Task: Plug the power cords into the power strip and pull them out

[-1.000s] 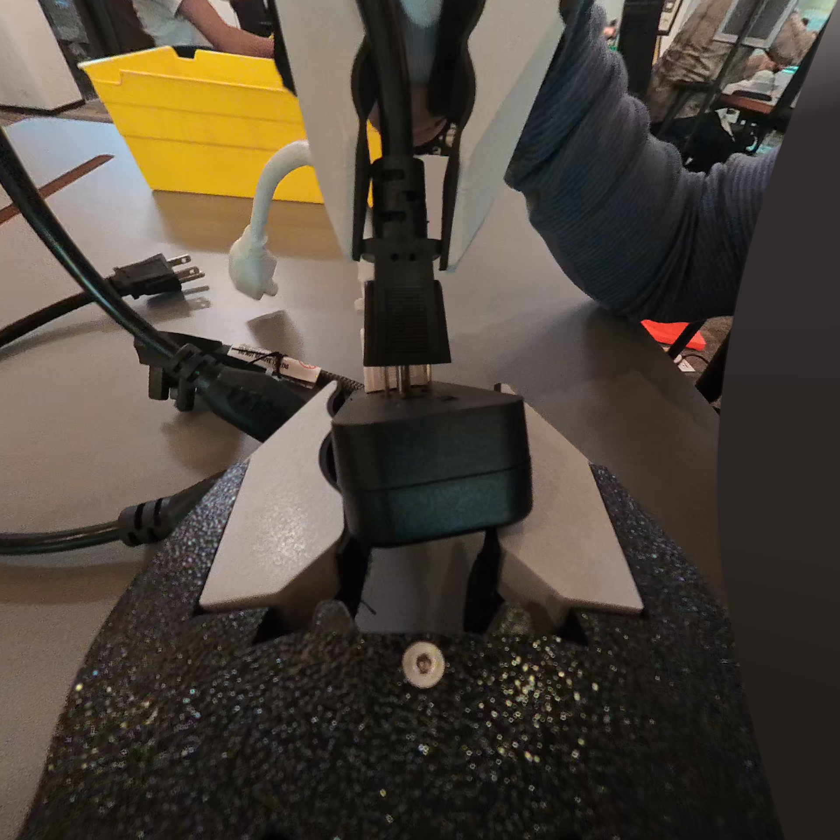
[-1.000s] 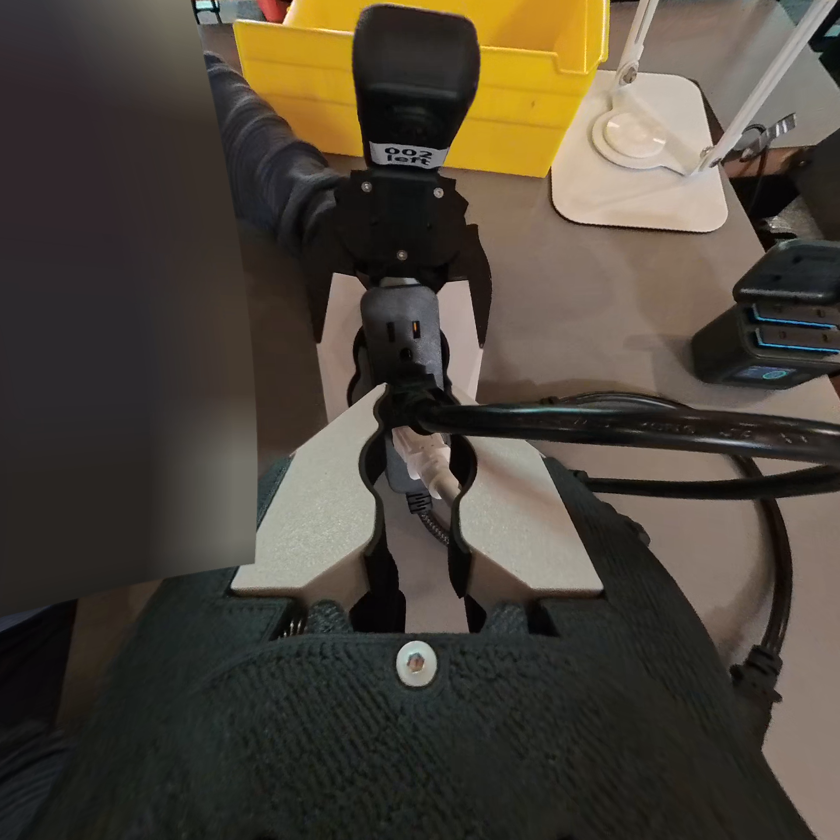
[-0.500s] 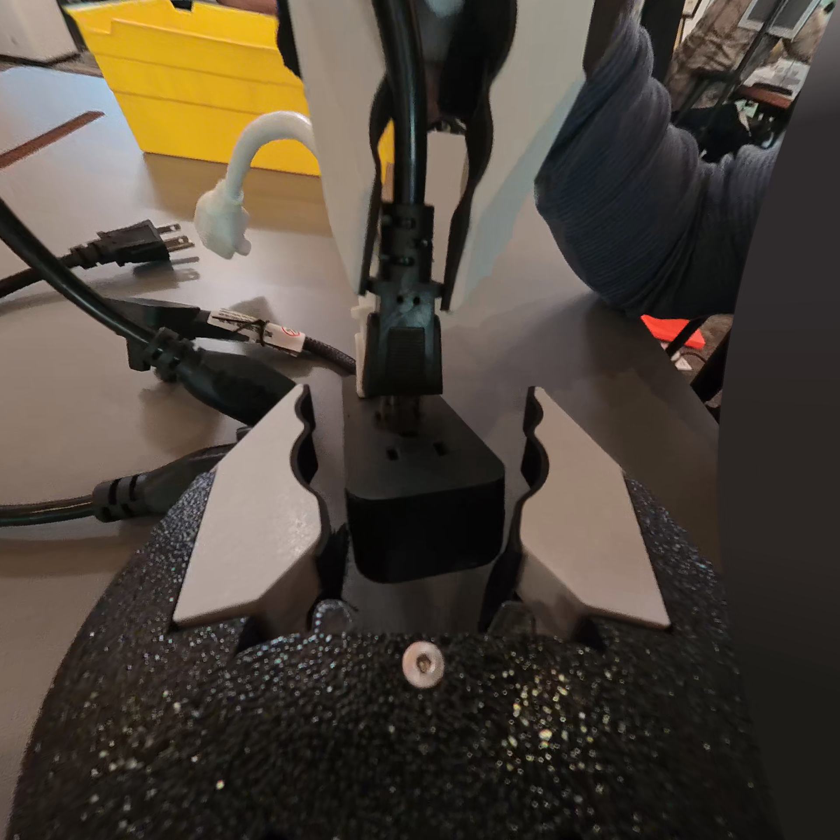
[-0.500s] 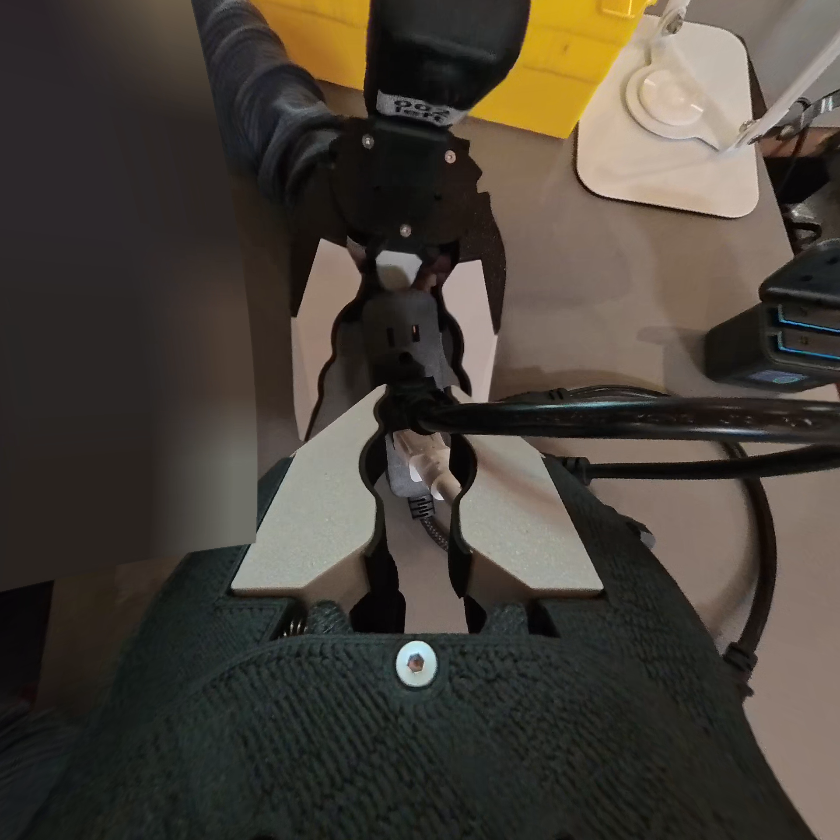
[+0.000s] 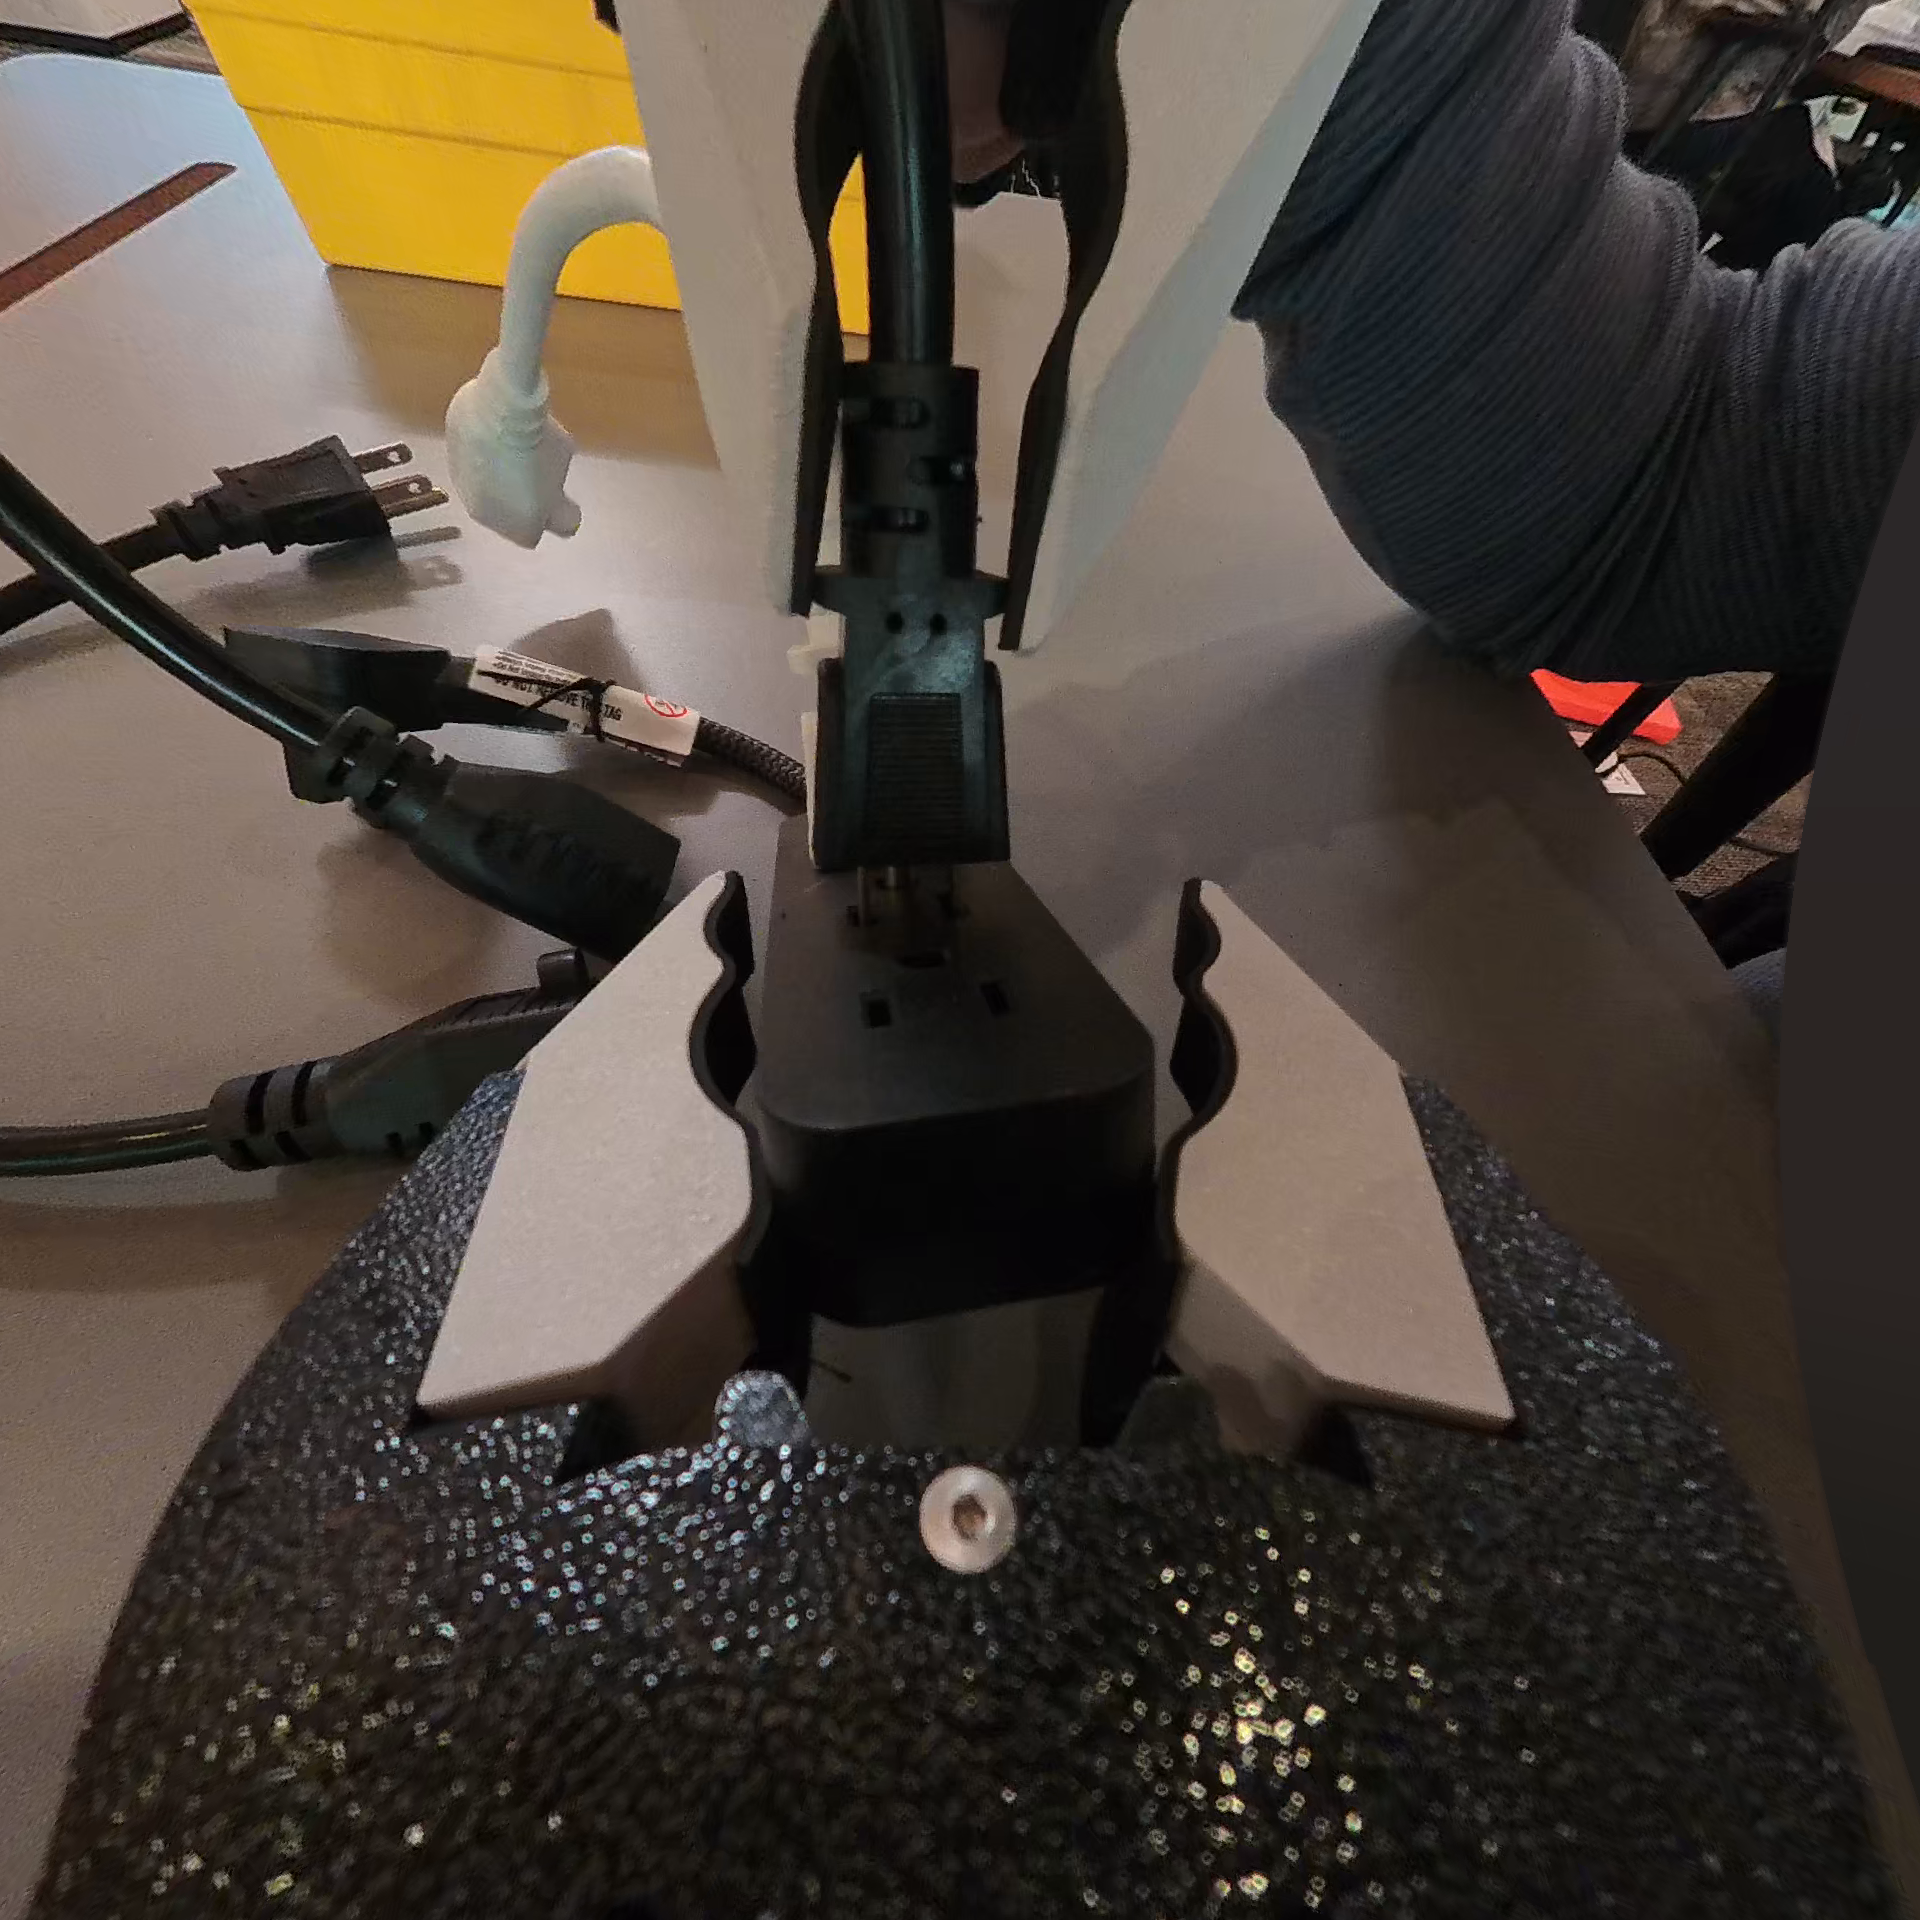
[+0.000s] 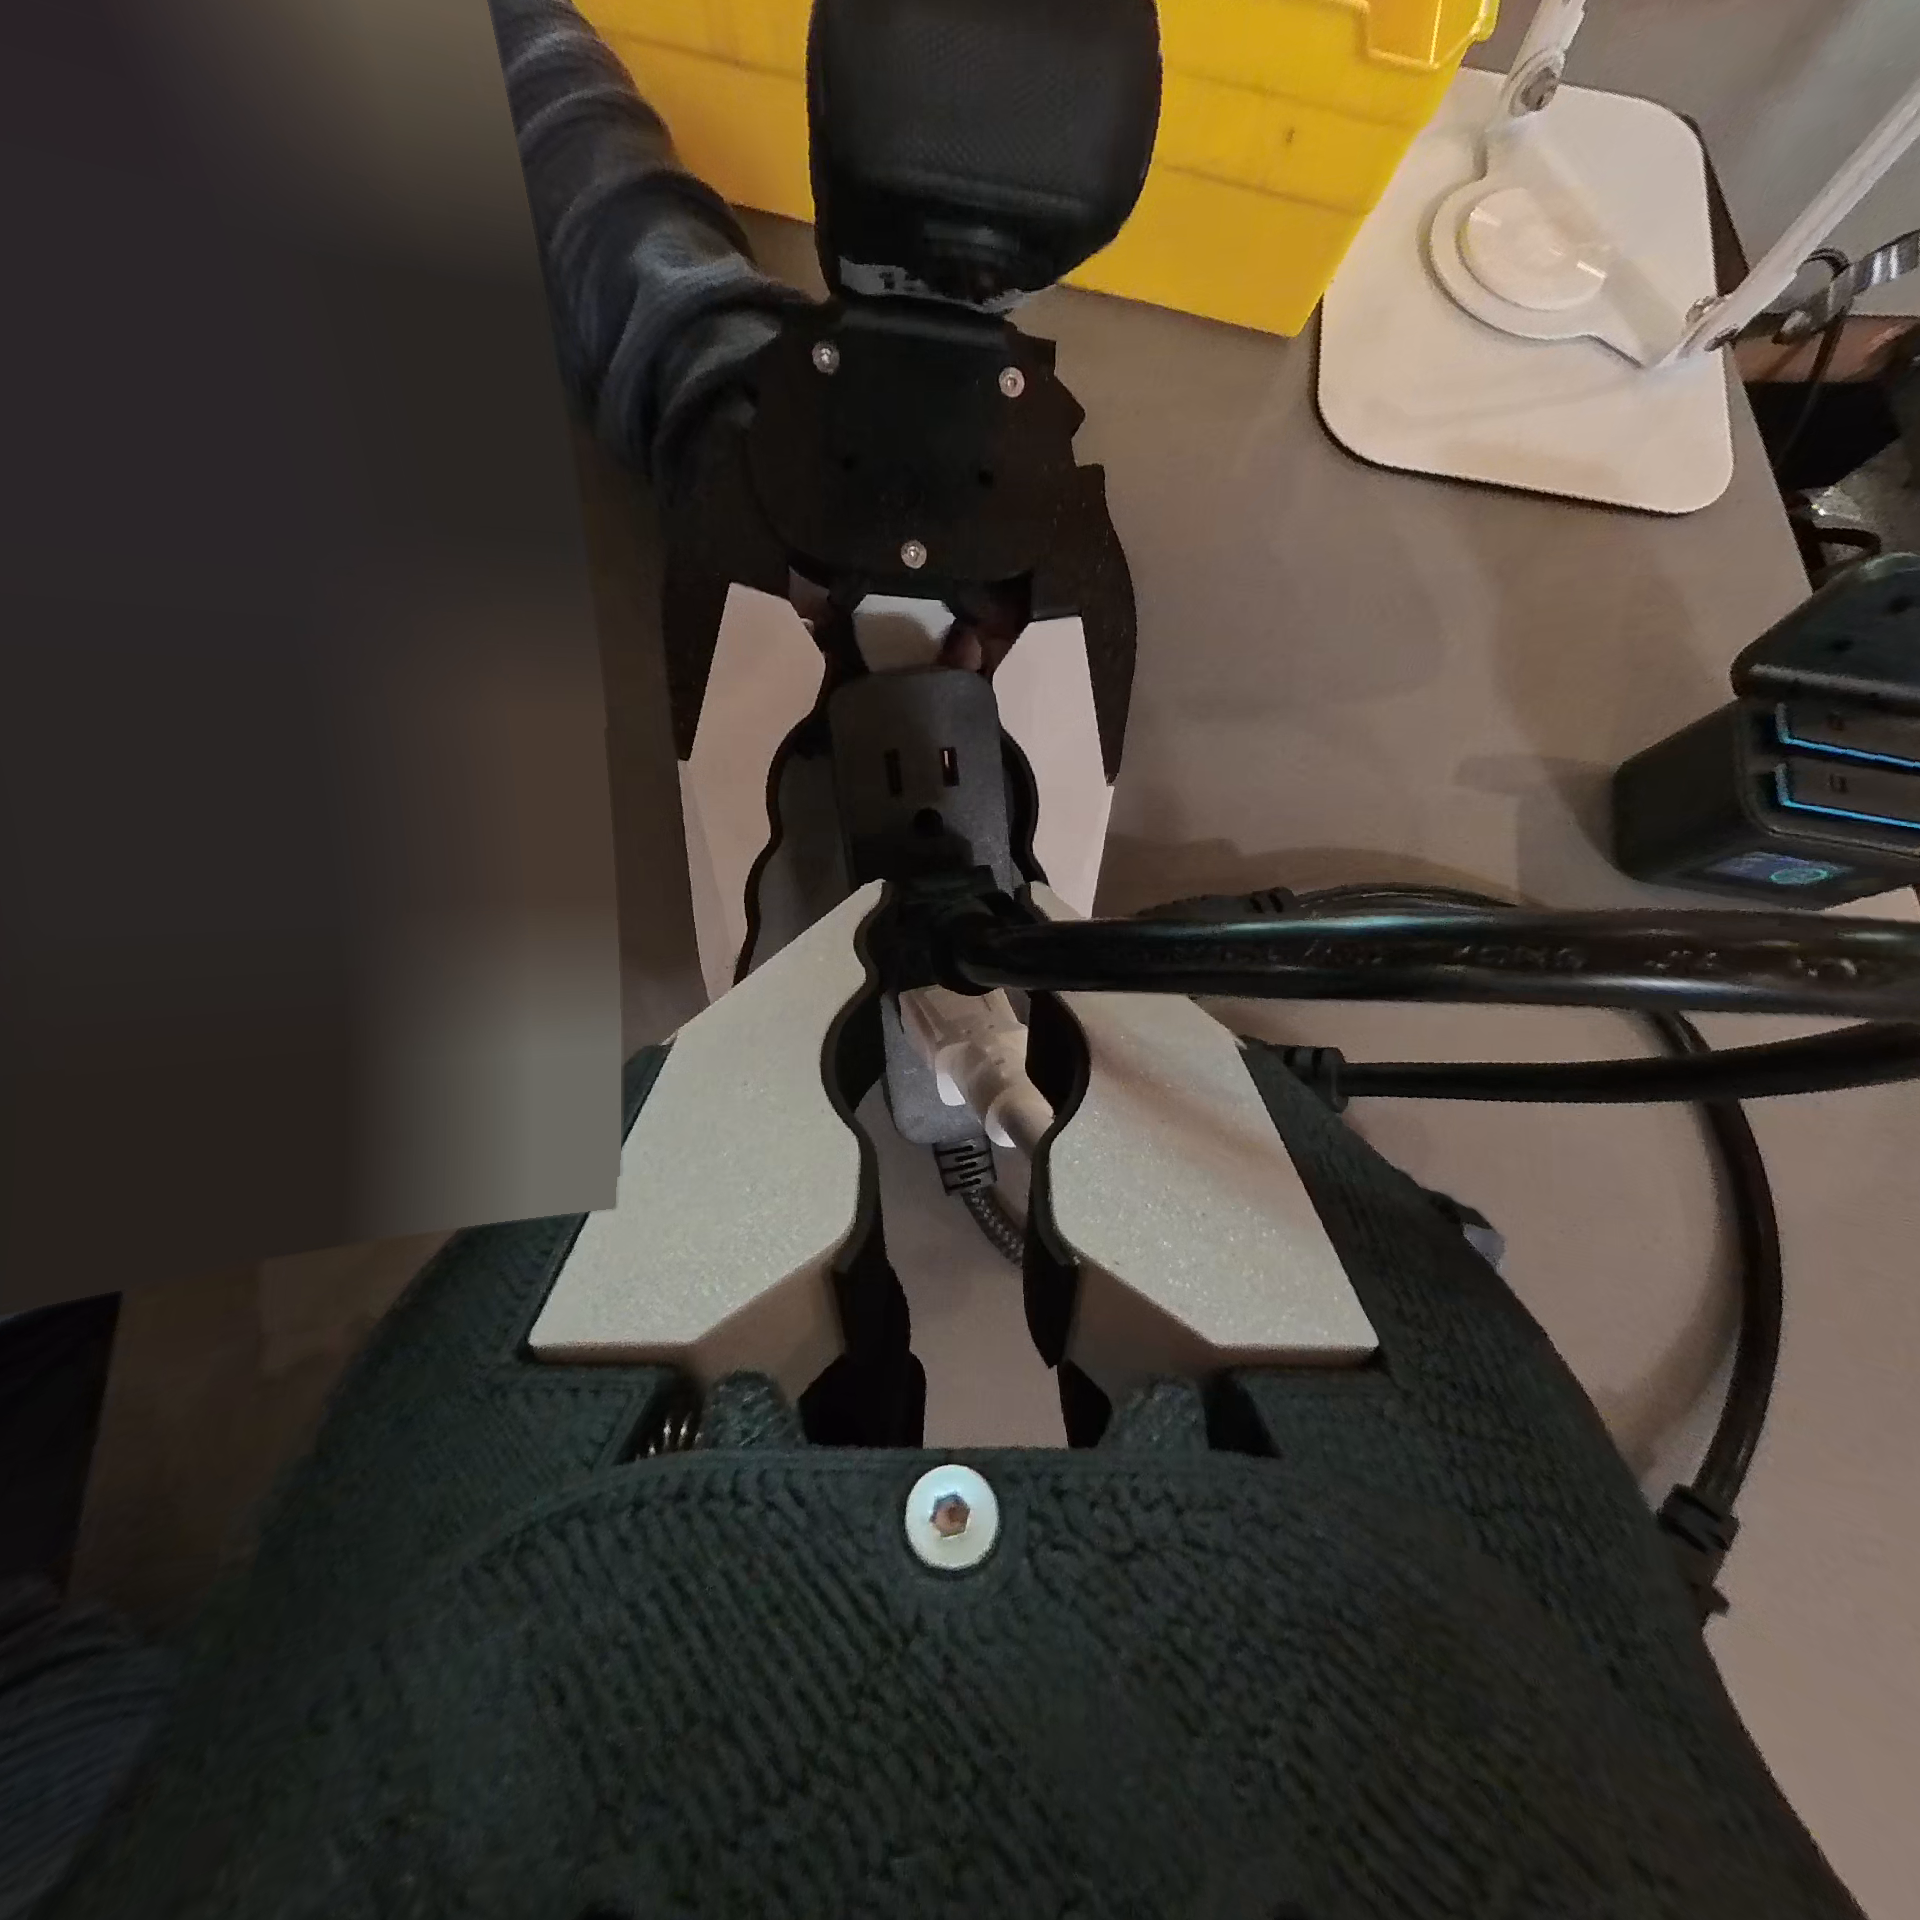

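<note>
Left gripper (image 5: 961, 925) now spread off power strip (image 5: 951, 1081); loose plugs (image 5: 312, 499) alongside.

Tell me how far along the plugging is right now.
Done: a white plug sits in the power strip. In hand: the right tongs clamp a black plug, prongs only partly seated; the left tongs stand open around the strip. Left: the near socket is free, and a second black plug lies loose on the table.
</note>
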`<state>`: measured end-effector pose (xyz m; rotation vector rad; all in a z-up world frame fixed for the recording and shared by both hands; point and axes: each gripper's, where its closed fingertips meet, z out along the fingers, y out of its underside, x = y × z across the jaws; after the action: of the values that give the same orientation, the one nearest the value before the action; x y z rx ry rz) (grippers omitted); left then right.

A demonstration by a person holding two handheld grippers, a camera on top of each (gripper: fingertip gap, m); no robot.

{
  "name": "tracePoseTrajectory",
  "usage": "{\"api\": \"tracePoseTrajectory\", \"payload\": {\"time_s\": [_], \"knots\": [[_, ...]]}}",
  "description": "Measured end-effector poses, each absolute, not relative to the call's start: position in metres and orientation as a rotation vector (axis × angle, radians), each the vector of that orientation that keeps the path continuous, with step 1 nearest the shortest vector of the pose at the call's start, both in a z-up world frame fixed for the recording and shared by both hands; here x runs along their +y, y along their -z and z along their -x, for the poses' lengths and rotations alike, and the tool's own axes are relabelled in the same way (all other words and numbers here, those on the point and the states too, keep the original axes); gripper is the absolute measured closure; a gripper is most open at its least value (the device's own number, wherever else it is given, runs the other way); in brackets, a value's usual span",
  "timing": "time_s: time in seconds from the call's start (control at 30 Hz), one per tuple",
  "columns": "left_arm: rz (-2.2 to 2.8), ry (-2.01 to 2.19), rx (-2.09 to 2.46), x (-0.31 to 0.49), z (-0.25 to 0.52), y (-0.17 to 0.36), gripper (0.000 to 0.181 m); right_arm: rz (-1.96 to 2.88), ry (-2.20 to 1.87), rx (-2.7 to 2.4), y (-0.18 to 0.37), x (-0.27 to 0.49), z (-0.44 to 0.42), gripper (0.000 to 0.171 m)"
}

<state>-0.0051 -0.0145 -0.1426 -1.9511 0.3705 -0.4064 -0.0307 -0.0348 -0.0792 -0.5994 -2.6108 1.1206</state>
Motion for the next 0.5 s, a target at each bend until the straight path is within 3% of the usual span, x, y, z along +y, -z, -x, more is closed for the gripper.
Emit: {"api": "tracePoseTrajectory", "payload": {"time_s": [0.3,0.43,0.5], "knots": [[1.908,0.414,0.302,-0.011,0.011,0.135,0.093,0.635,-1.296,-2.544,0.068,-0.023,0.034,0.151],[1.849,0.463,0.251,-0.012,0.017,0.126,0.127,0.626,-1.343,-2.530,0.066,-0.022,0.035,0.151],[1.852,0.452,0.264,-0.013,0.015,0.126,0.124,0.618,-1.341,-2.538,0.067,-0.025,0.035,0.151]]}}
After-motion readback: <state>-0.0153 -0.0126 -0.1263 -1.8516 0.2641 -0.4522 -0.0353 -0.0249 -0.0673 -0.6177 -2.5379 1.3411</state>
